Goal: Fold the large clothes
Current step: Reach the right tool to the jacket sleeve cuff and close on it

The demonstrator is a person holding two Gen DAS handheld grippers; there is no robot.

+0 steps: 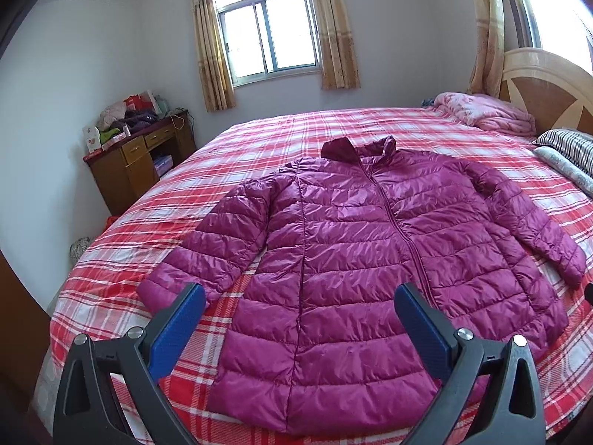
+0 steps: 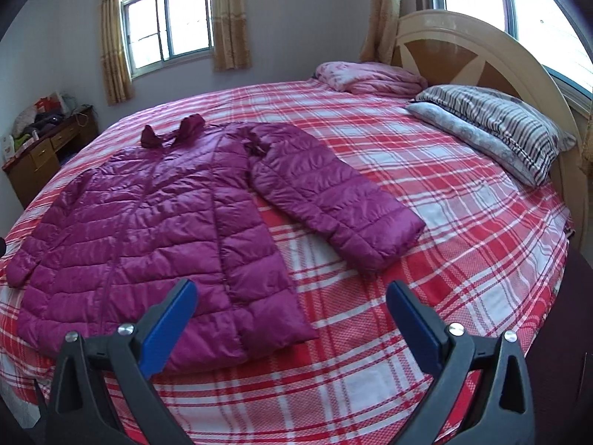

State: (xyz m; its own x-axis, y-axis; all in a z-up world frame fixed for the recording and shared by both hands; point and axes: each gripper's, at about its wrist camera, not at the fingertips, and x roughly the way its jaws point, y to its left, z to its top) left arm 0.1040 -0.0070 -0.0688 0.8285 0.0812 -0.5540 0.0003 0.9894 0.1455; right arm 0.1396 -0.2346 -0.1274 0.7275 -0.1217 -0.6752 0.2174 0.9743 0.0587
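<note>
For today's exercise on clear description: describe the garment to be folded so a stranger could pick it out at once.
Start at the big bed with the red and white plaid cover. Spread flat on it, sleeves out and zipped, lies the magenta puffer jacket. Unlike the pink quilt and striped pillow by the headboard, it is shiny and quilted.

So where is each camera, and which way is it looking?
Left wrist view: sits on the left gripper above the foot of the bed, looking along the open blue fingers at the purple jacket and a far window.
Right wrist view: sits on the right gripper, further right, looking across the jacket's right sleeve toward the striped pillow and headboard; its fingers are open too.
Both share the jacket, plaid bed, window, wooden desk and pink blanket.
</note>
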